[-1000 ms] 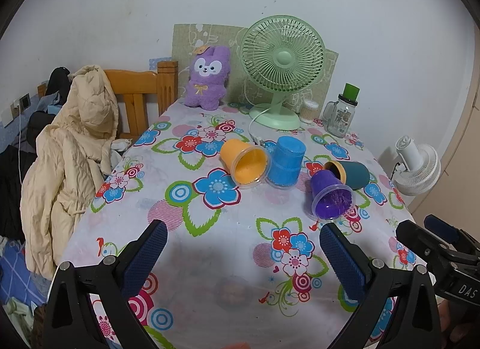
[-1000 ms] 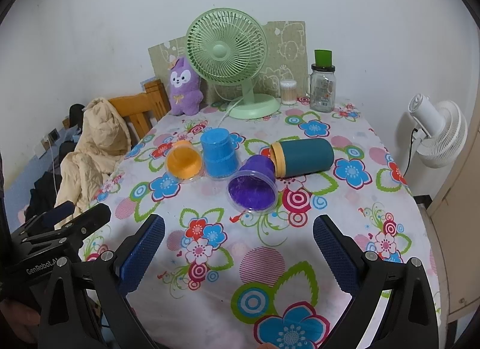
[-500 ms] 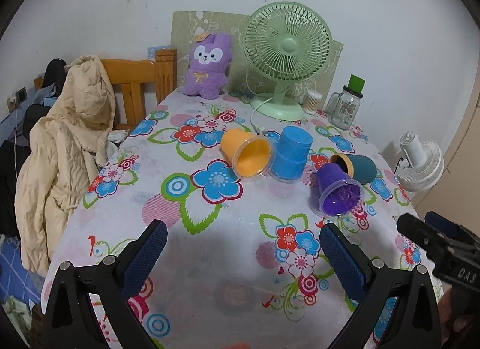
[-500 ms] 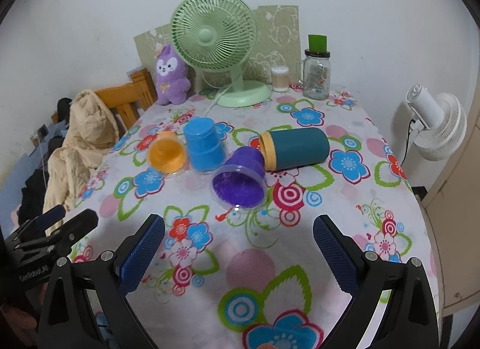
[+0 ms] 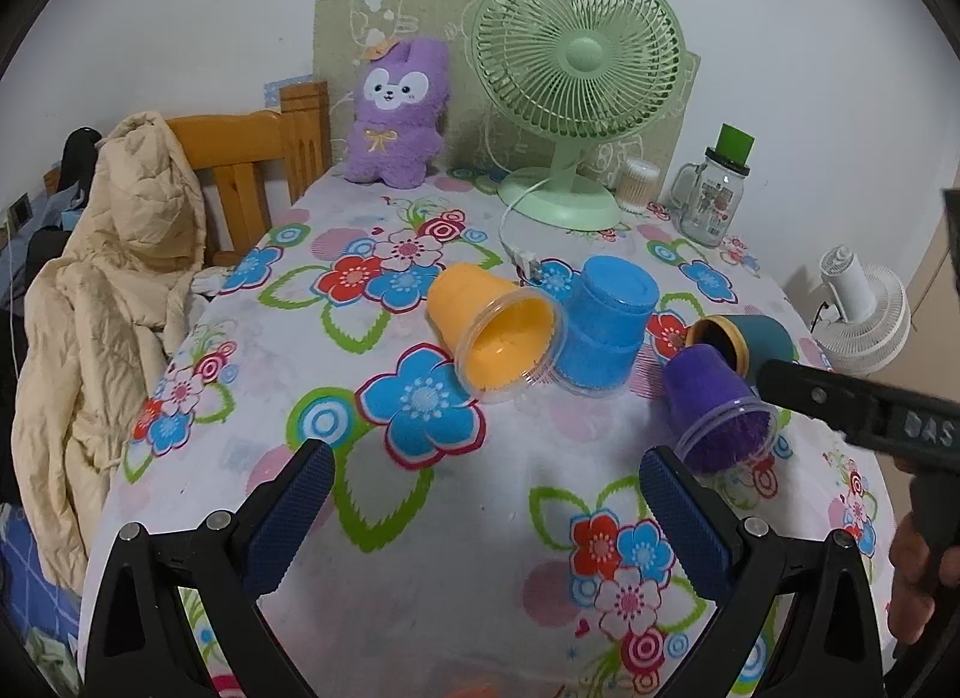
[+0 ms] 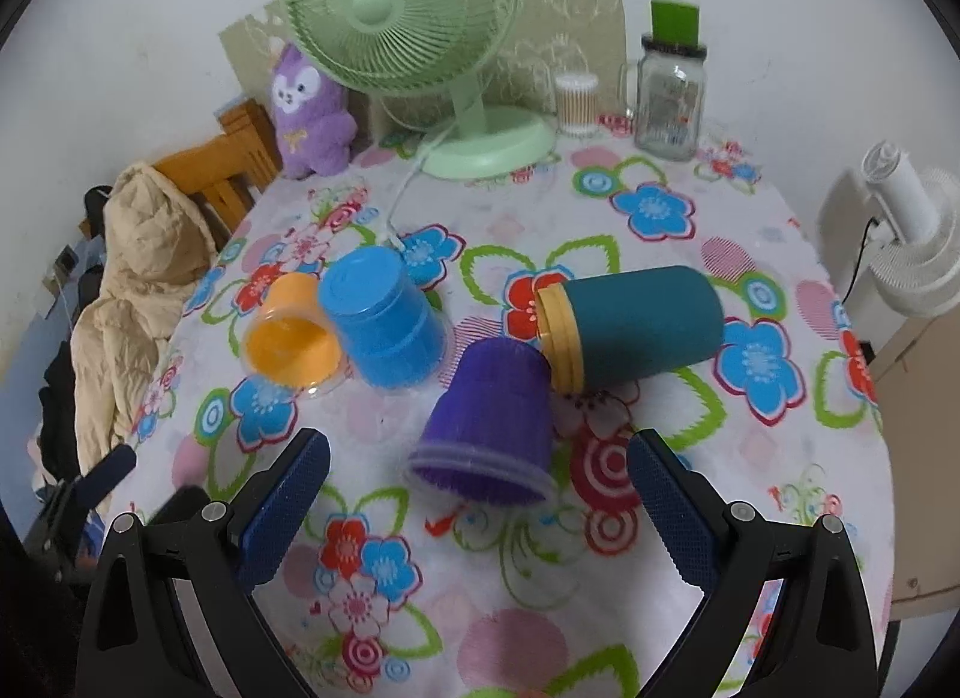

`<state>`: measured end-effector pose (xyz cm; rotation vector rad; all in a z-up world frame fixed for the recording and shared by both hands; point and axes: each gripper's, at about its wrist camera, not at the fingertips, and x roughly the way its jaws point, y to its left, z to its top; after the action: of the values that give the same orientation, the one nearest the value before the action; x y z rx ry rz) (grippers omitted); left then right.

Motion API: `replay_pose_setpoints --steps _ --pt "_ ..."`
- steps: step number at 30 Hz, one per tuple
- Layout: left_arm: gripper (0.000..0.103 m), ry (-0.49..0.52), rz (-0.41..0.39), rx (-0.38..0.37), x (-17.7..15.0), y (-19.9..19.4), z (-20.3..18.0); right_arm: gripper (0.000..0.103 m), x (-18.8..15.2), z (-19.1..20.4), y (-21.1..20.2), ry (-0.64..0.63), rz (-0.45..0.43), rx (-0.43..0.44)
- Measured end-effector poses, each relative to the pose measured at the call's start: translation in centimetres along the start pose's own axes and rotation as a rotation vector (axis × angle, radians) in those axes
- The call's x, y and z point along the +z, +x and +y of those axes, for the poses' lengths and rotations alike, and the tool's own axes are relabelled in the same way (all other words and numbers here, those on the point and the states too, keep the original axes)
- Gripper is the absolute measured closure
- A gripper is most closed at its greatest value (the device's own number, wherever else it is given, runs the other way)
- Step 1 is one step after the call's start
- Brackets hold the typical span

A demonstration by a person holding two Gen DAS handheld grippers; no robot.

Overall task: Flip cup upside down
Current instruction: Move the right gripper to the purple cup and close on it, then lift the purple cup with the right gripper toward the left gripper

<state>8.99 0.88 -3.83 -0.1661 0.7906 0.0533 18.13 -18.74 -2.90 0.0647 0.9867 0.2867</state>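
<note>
Several cups lie on the flowered tablecloth point(image 6: 660, 206). A purple cup point(image 6: 489, 428) lies on its side, mouth toward me, just ahead of my open, empty right gripper point(image 6: 477, 509). Behind it a teal cup point(image 6: 642, 326) with a yellow rim lies on its side. A blue cup point(image 6: 381, 326) stands upside down, and an orange cup point(image 6: 294, 338) lies on its side beside it. My left gripper point(image 5: 486, 512) is open and empty, short of the orange cup point(image 5: 492, 332) and the purple cup point(image 5: 714, 404). The right gripper's body shows in the left wrist view point(image 5: 864, 416).
A green desk fan point(image 6: 420, 38), a purple plush toy point(image 6: 309, 110), a glass jar with a green lid point(image 6: 669, 92) and a cotton-swab tub point(image 6: 576, 104) stand at the table's far edge. A wooden chair with a beige jacket point(image 5: 102, 290) stands left. A white fan point(image 6: 912, 242) stands right.
Both grippers have moved forward toward the cups. The right gripper has closed in on the purple cup, which now sits between its fingers' line. The cups have not moved.
</note>
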Motion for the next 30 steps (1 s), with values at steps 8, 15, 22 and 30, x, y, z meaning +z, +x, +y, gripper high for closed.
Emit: replay_pose_setpoints --steps 8,15,22,30 --pt "0.0 0.005 0.023 -0.005 0.5 1.6 -0.3 0.003 1.9 -2.2 5.3 0.134 0.158 0.052" --pt "0.0 -0.007 0.033 -0.001 0.8 2.4 0.1 0.015 1.6 -3.1 7.9 0.166 0.229 0.087" --pt "0.0 -0.009 0.038 -0.007 0.4 2.2 0.1 0.037 0.9 -2.5 8.1 0.147 0.256 0.126" --pt "0.0 -0.024 0.032 -0.033 -0.6 0.1 0.5 0.038 -0.4 -0.8 5.2 0.109 0.225 0.178"
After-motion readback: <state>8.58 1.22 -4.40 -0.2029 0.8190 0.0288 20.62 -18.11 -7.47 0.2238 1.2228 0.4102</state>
